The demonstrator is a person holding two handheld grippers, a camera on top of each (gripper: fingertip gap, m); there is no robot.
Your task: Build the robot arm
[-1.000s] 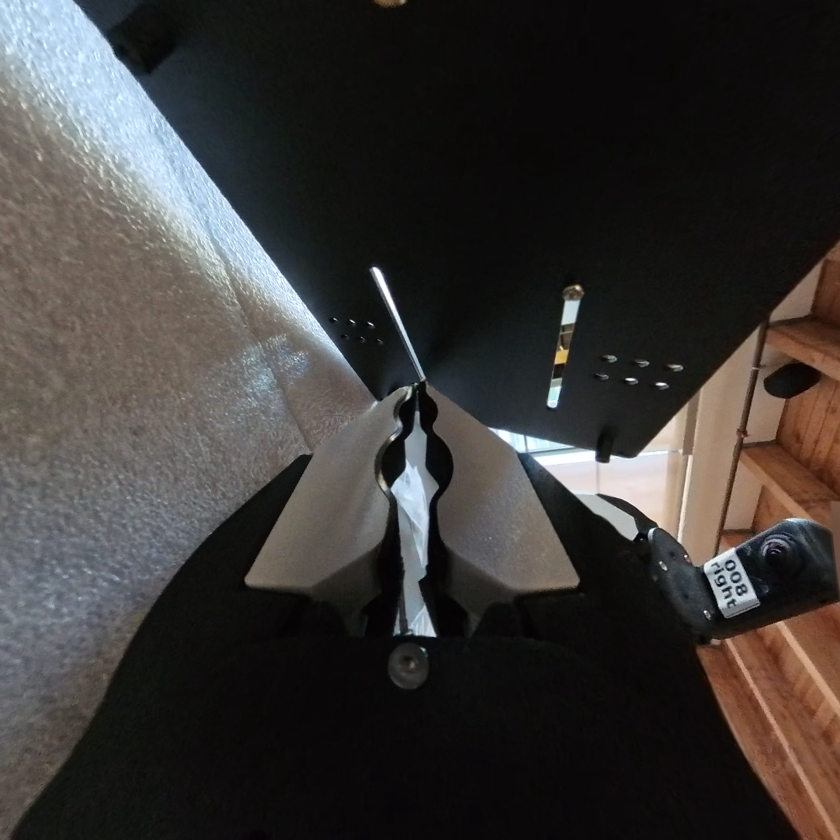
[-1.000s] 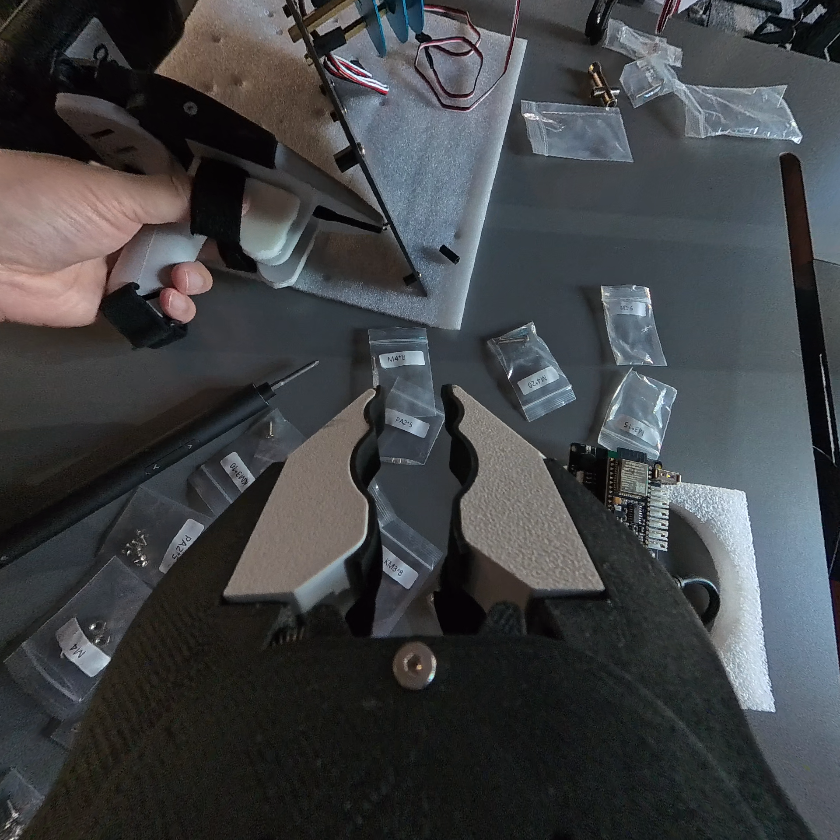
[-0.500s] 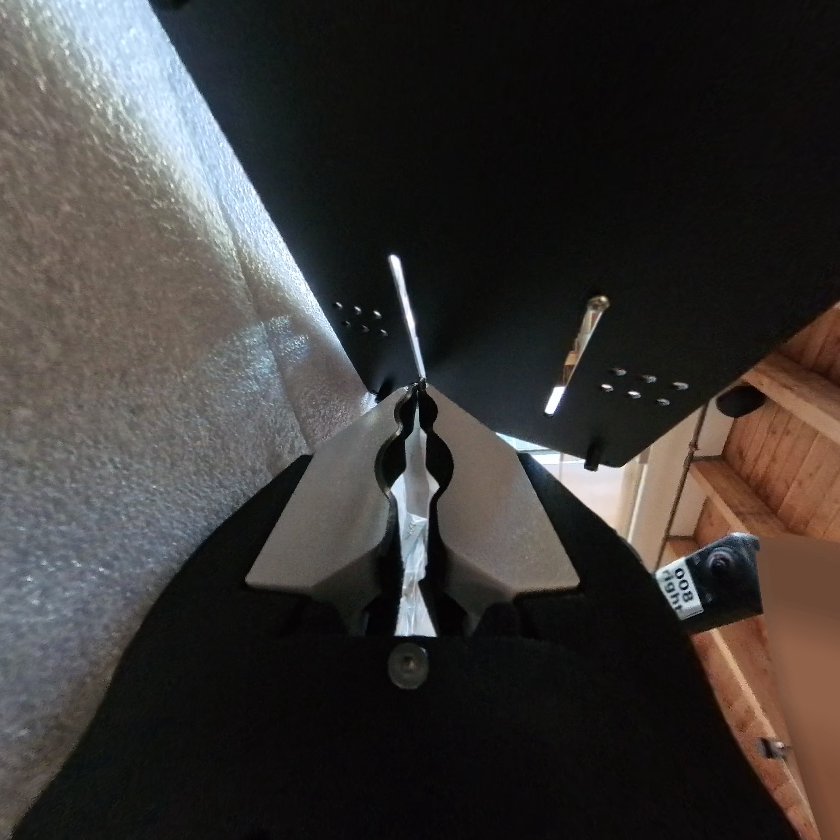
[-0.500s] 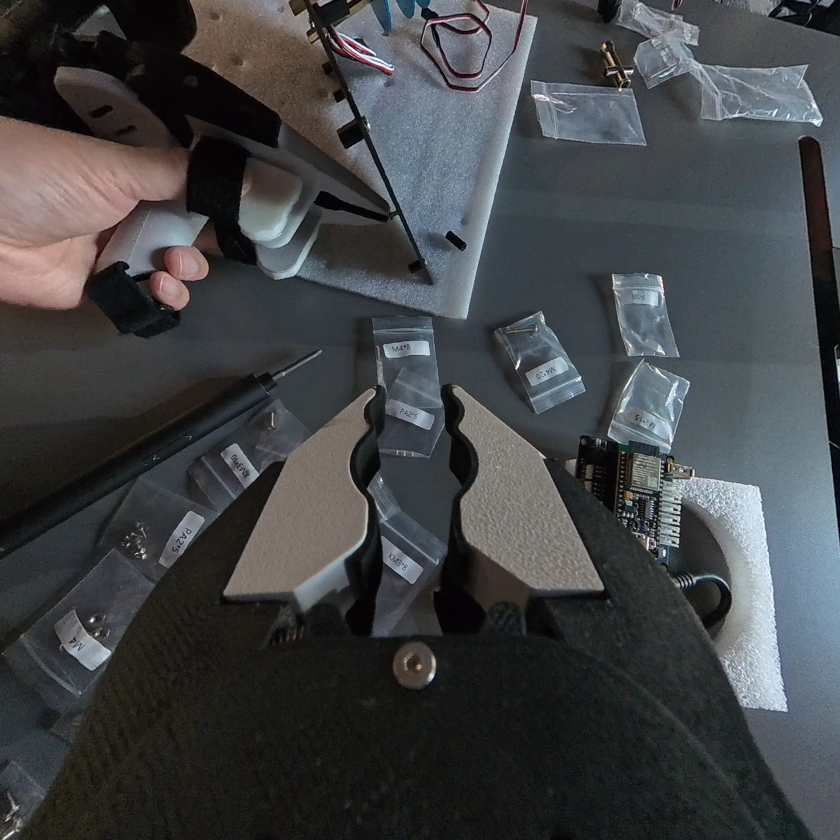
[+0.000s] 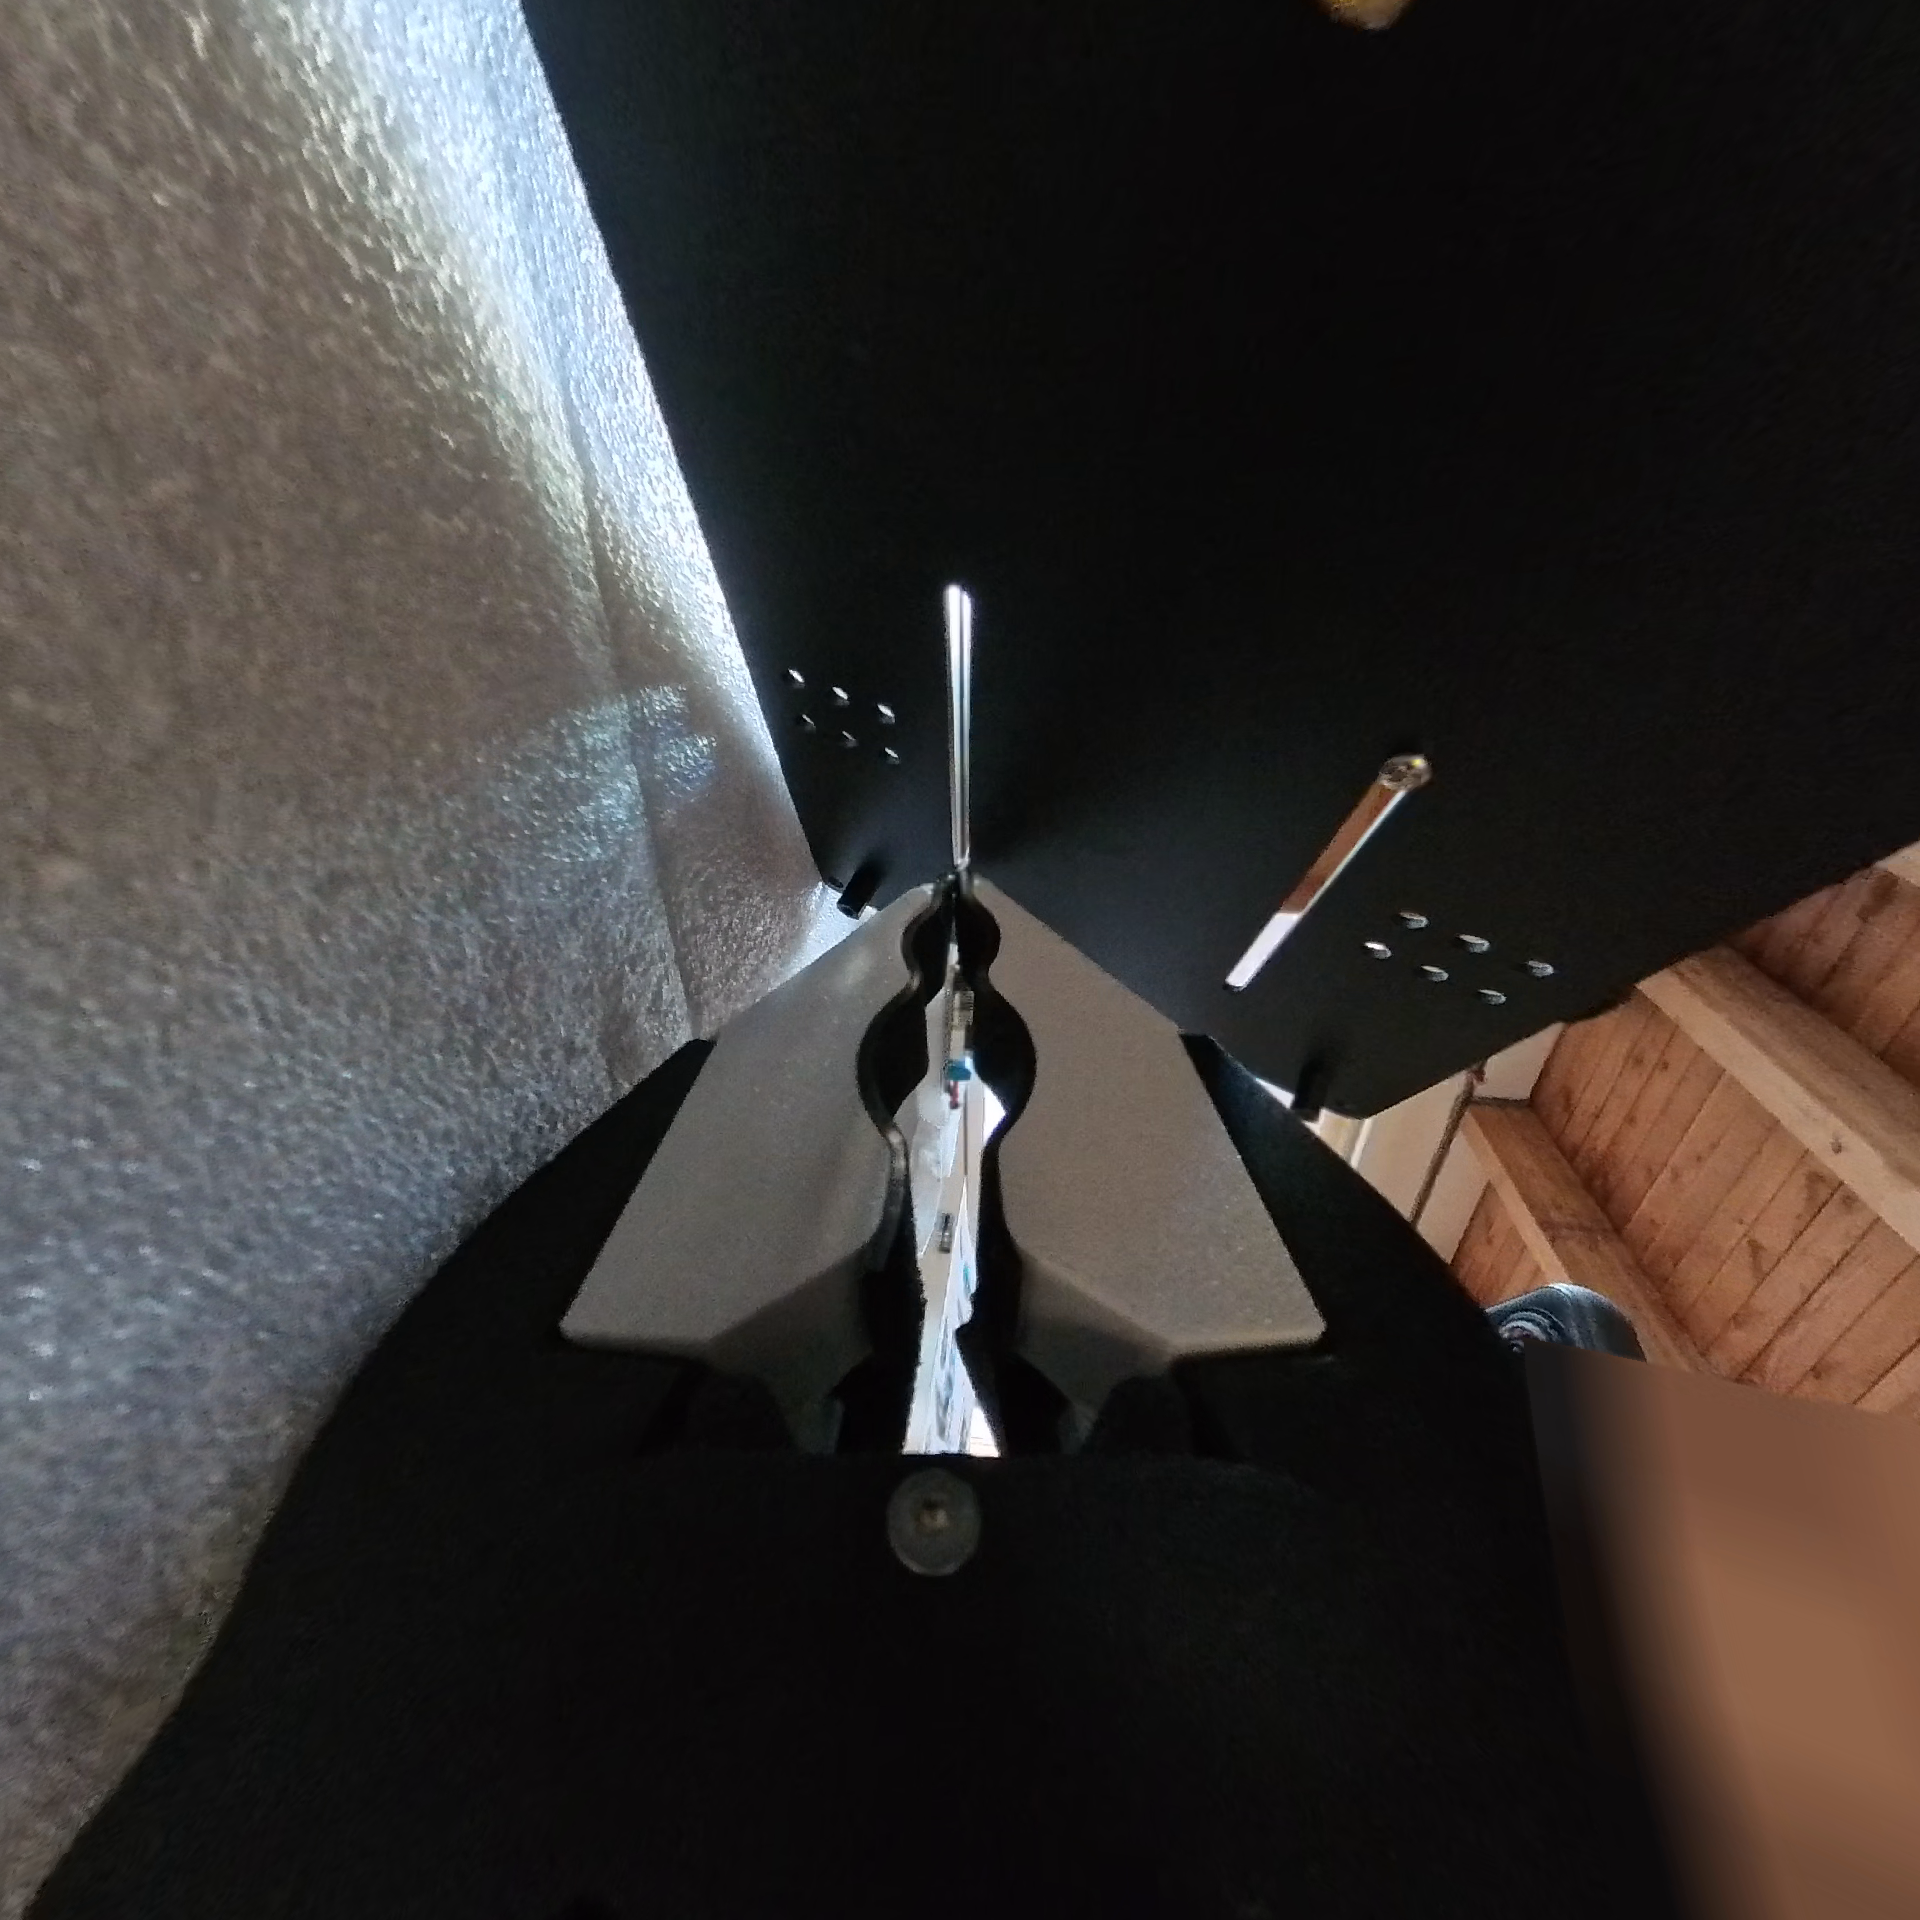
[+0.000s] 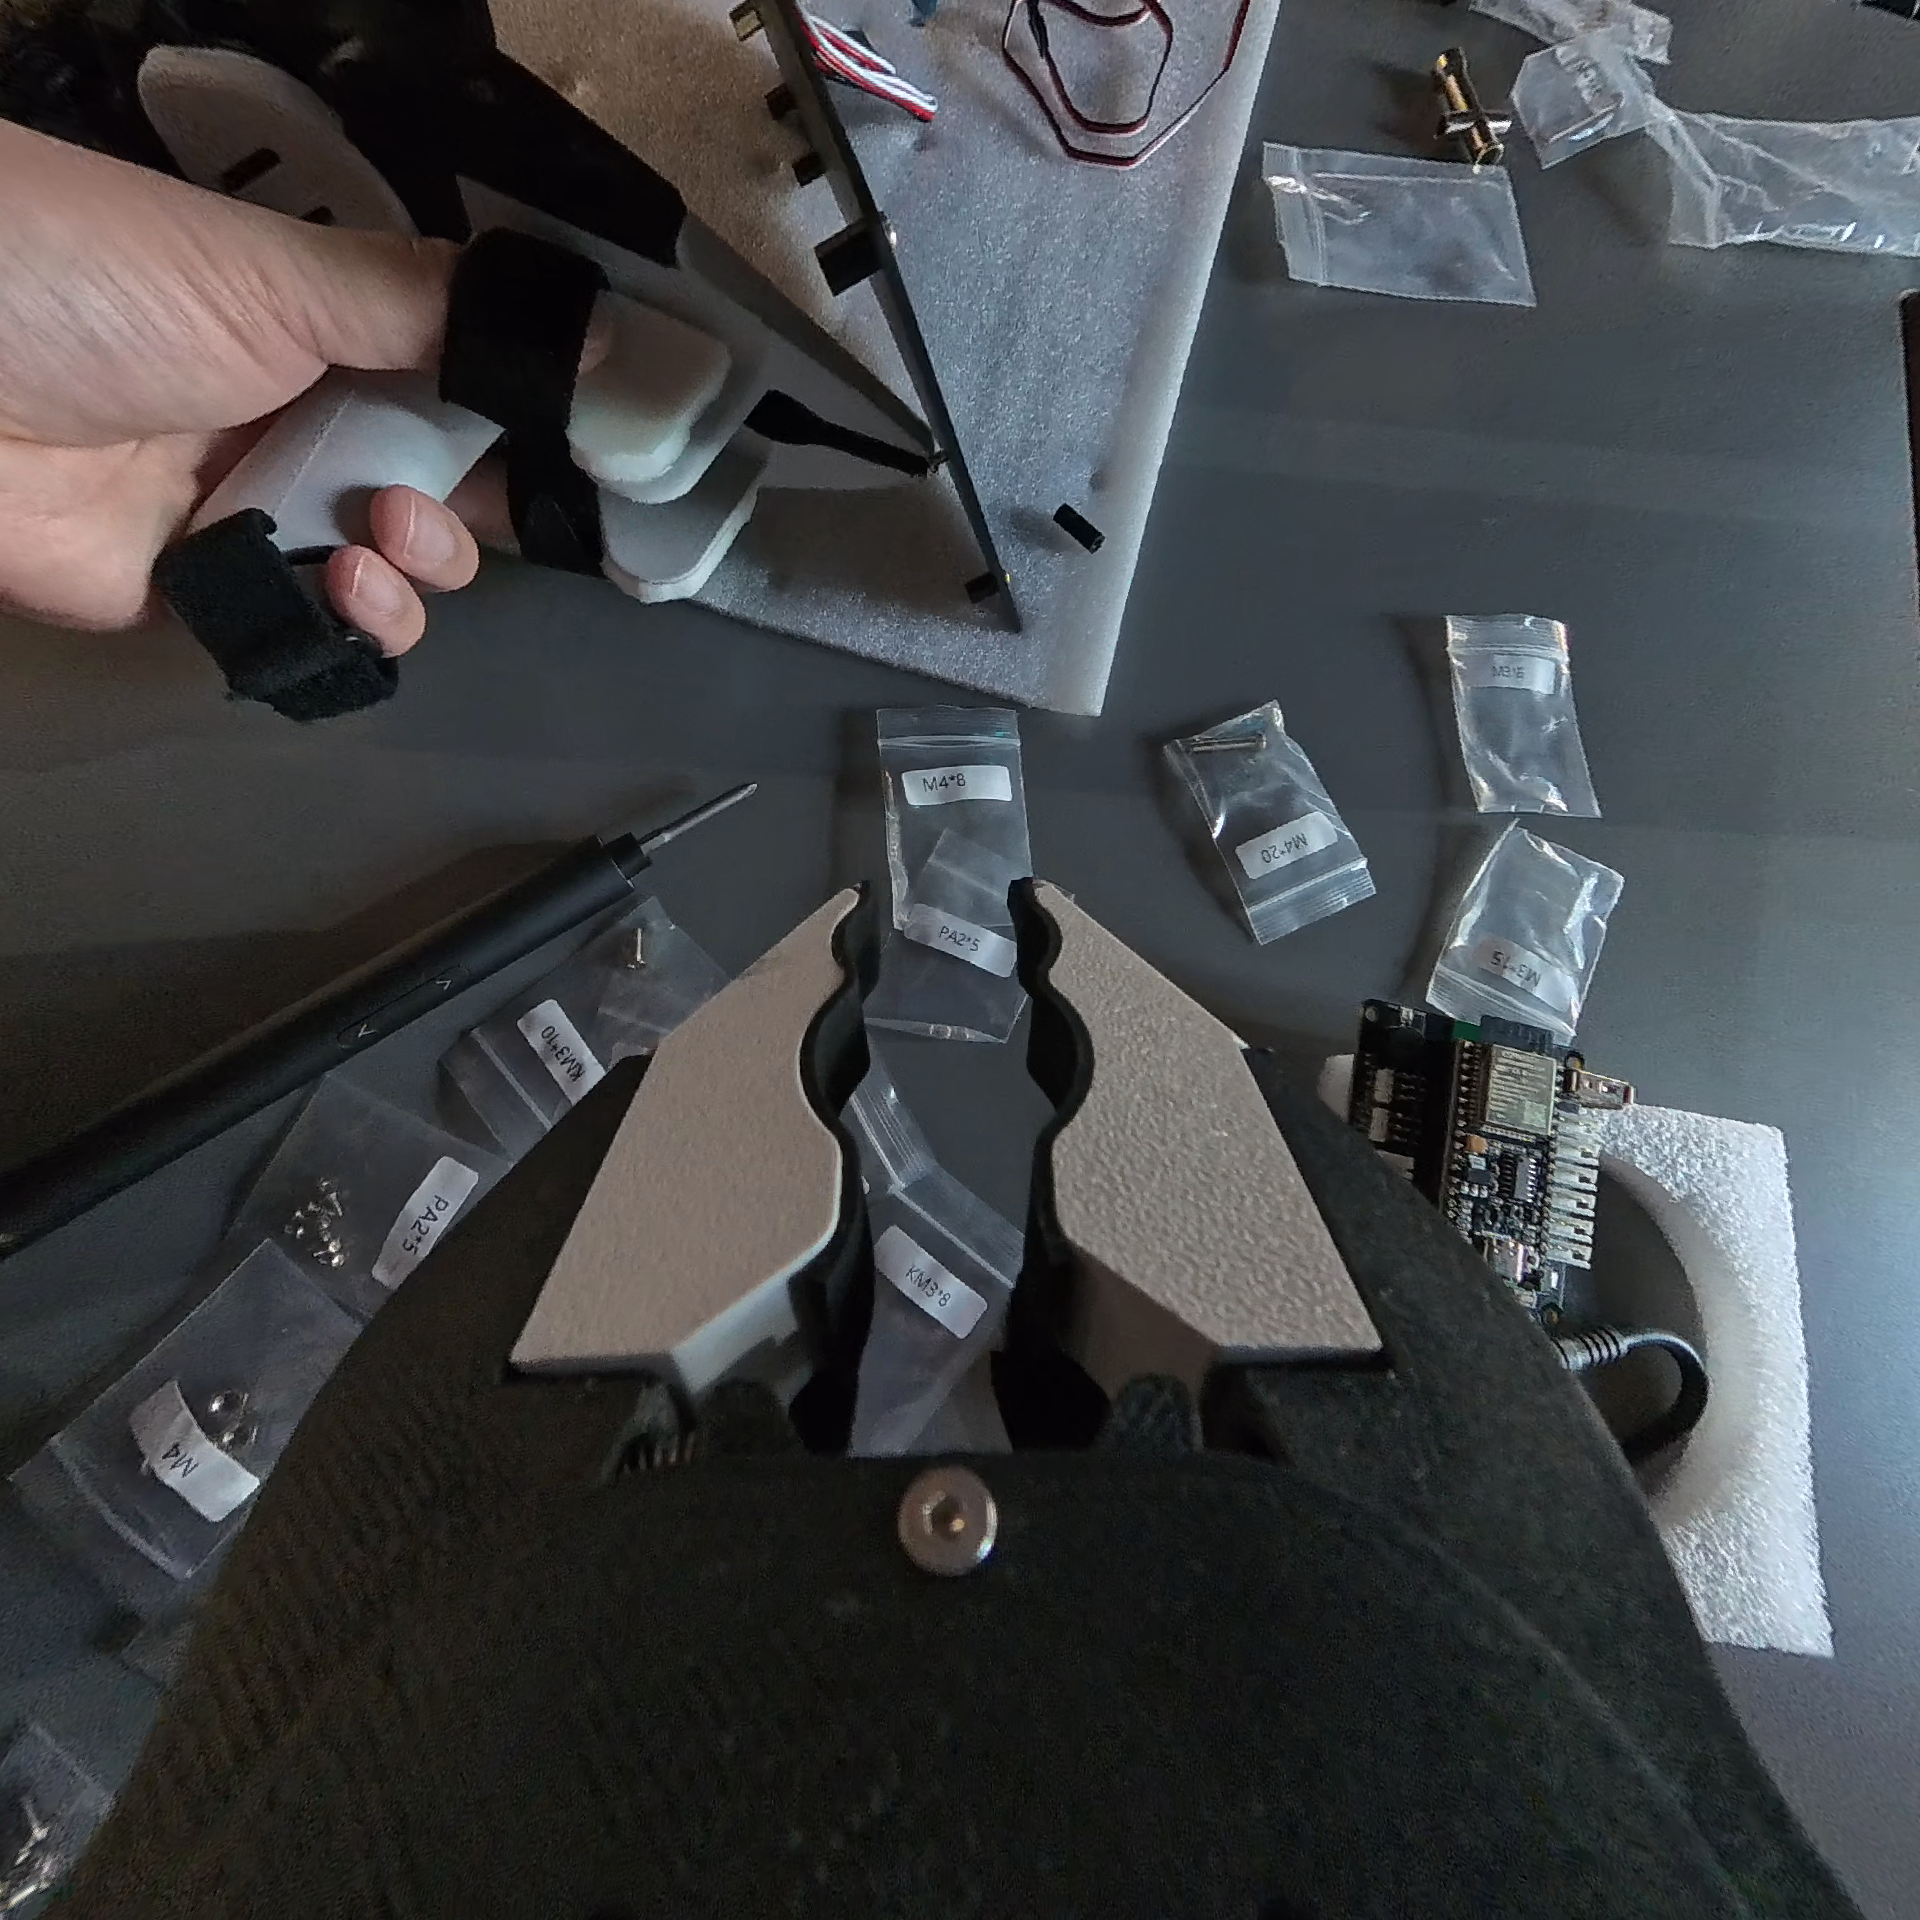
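In the left wrist view my left gripper (image 5: 956, 883) is shut. Its tips press against a black perforated plate (image 5: 1247, 416) at the lower end of a thin bright slit (image 5: 958, 727). Whether anything small is pinched there is hidden. The right wrist view shows a hand (image 6: 156, 343) holding the left gripper (image 6: 920, 457) against the plate (image 6: 956, 488), which stands tilted on edge on a grey foam sheet (image 6: 1091, 364). My right gripper (image 6: 940, 894) is open and empty. It hovers over small clear labelled bags (image 6: 951, 821) on the dark table.
A black screwdriver (image 6: 312, 1039) lies at the left among bags of screws (image 6: 343, 1195). More bags (image 6: 1268, 831) lie at the right. A circuit board (image 6: 1475, 1132) rests on white foam (image 6: 1714, 1351). Servo wires (image 6: 1091, 114) lie on the sheet. Wooden steps (image 5: 1714, 1143) show behind the plate. Spacing between my two grippers at the tips: around 12 cm.
In the left wrist view the plate has turned, so the slit now points straight ahead, and the right gripper has left that view. In the right wrist view the table items have shifted up the frame.
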